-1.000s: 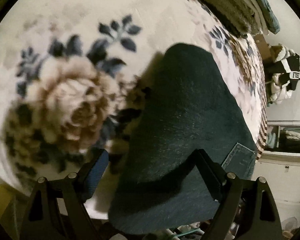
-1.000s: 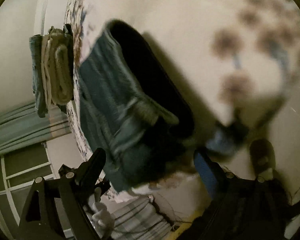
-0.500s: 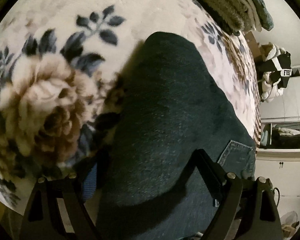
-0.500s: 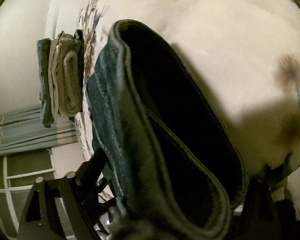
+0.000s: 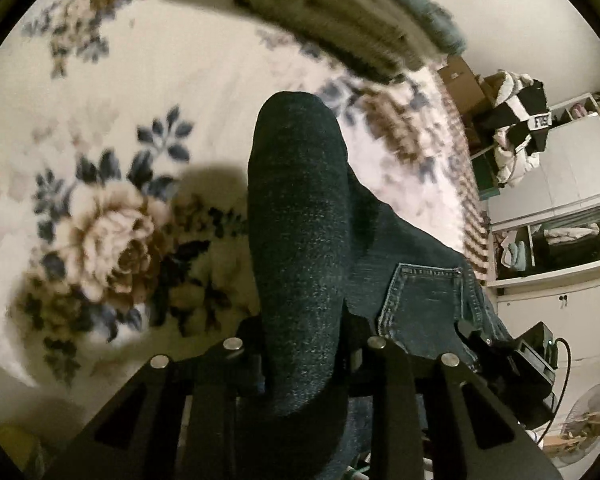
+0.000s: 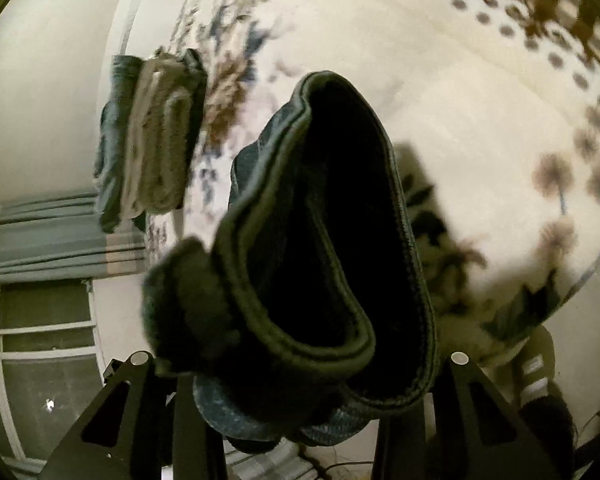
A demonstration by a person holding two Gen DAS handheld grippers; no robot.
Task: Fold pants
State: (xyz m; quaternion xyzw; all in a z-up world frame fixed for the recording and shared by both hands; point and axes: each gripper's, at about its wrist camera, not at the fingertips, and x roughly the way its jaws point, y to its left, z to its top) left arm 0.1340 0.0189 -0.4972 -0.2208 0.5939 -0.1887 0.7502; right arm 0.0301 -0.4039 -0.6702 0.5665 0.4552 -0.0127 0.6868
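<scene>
The folded jeans (image 5: 300,240) run straight out from the left gripper (image 5: 300,354) toward 12 o'clock in the left wrist view, their long axis in line with the fingers. The left jaws stand narrowed onto the thick dark roll of denim, which fills the gap between them, so this gripper appears clamped on the near end. A back pocket (image 5: 424,300) lies flat at about 4 o'clock from the roll, on the layer beneath.

In the right wrist view the same jeans (image 6: 324,248) show edge-on, the stacked hems and folds curling from 12 o'clock down into the right gripper (image 6: 300,364). The bundle sits between the jaws and hides the fingertips; they look pressed against the cloth, but I cannot tell firmly that they grip it. Both grippers are at the bundle's near end, neither clearly nearer.

The jeans appear raised over the floral blanket (image 5: 112,240), casting a shadow at 9 o'clock; whether the far end touches it I cannot tell. A stack of folded clothes (image 5: 340,12) rests on the blanket at 12 to 1 o'clock, well apart. An open cabinet shelf (image 5: 556,240) at 3 o'clock holds pale bundled fabric.

I judge the folding nearly done, the coming move being to carry the bundle forward along its axis toward that stack.
</scene>
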